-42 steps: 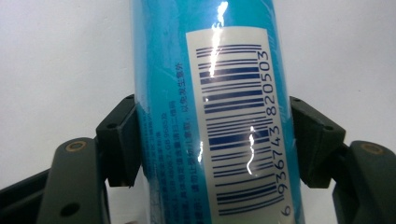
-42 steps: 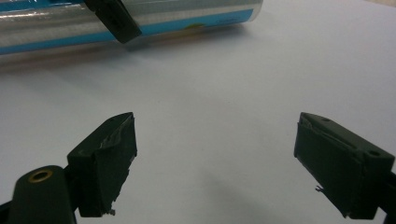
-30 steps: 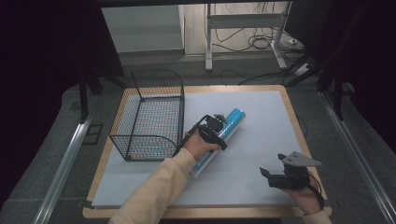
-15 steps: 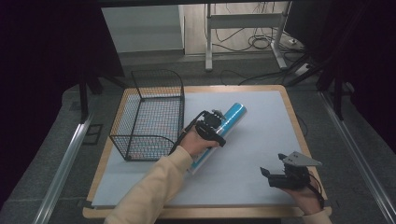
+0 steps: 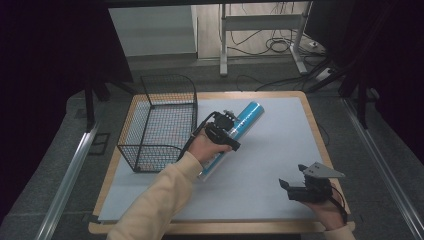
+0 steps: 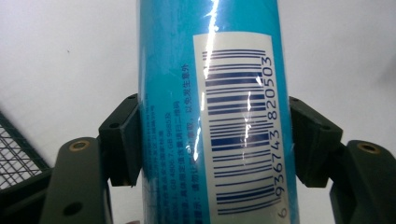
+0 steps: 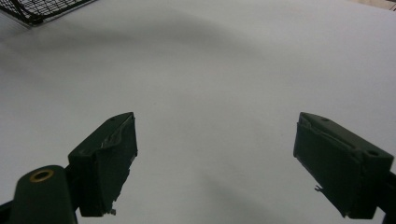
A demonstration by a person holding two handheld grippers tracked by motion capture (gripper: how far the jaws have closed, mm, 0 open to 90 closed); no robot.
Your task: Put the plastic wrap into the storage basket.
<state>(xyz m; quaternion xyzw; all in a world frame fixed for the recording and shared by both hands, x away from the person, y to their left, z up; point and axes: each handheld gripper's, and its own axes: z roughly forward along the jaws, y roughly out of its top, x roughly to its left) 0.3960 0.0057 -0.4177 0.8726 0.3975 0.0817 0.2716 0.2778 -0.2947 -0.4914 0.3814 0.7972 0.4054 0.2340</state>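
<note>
On the table (image 5: 280,145), covered by a white sheet, a blue tube (image 5: 245,120) lies slantwise just beside a black wire basket (image 5: 160,125). Left tool (image 5: 223,131) sits over the tube's middle, its jaws clamped against both sides of the tube (image 6: 210,112); a barcode label (image 6: 238,130) faces the left gripper view between them. Right tool (image 5: 295,189) is well apart from the tube, near the table's front right corner, held low over bare sheet, jaws spread wide with nothing between them. Basket mesh (image 7: 42,9) appears at the top left of the right gripper view.
</note>
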